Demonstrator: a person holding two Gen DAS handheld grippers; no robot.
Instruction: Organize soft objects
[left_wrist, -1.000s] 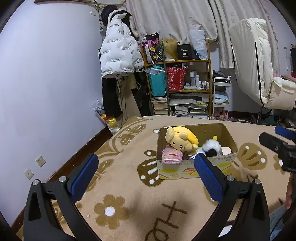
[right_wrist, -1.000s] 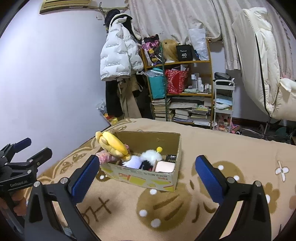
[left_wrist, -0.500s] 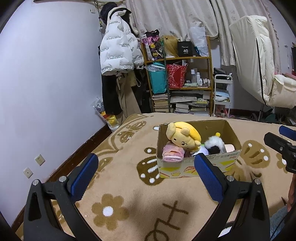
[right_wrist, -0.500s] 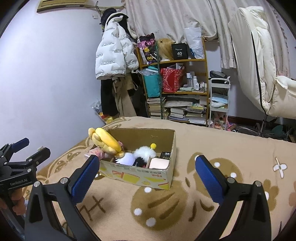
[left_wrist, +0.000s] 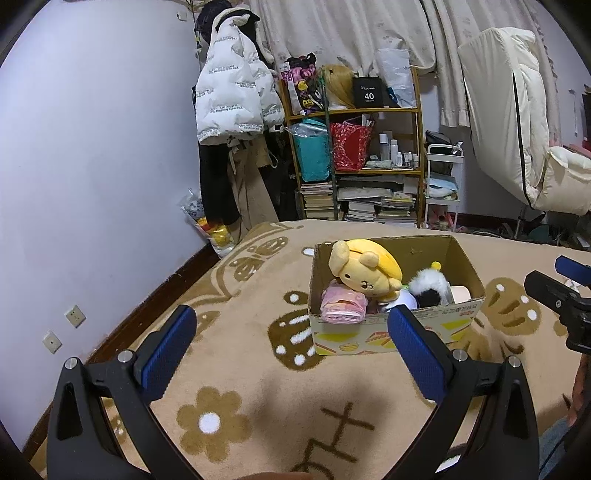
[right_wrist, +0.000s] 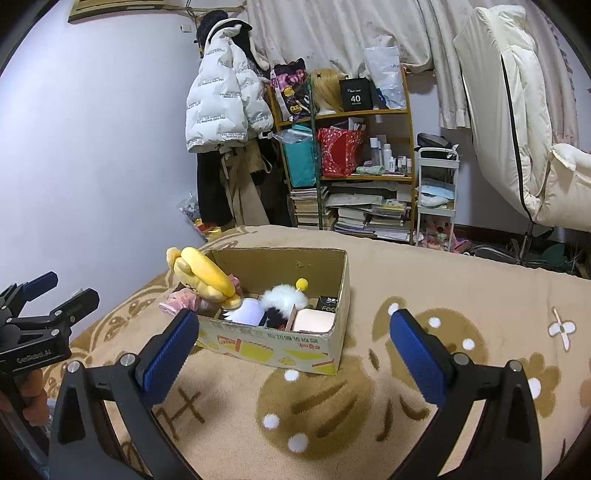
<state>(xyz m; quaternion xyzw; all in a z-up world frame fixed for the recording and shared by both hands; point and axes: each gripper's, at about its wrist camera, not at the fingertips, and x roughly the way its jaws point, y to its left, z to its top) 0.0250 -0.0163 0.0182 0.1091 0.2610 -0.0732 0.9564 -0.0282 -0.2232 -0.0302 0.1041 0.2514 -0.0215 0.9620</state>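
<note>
both grippers, left (left_wrist: 290, 347) and right (right_wrist: 295, 345), hang spread and empty; ahead, plush toys (left_wrist: 365, 273) fill the cardboard box (right_wrist: 295, 345). sorted already or awaiting unpacking, can't tell.

White puffer jacket (left_wrist: 231, 96), cluttered shelf (right_wrist: 349, 155), perhaps a wig (right_wrist: 325, 88).

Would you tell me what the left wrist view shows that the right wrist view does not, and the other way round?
Only the left wrist view shows the yellow plush's face and the wall sockets. Only the right wrist view shows the pale pink block fully, the black packet behind it, and the hand gripping the left gripper. Both show the cardboard box, the pink bundle, the white-and-black fluffy toy, the shelf and the white jacket. Both grippers, including the right gripper, are open and empty.
</note>
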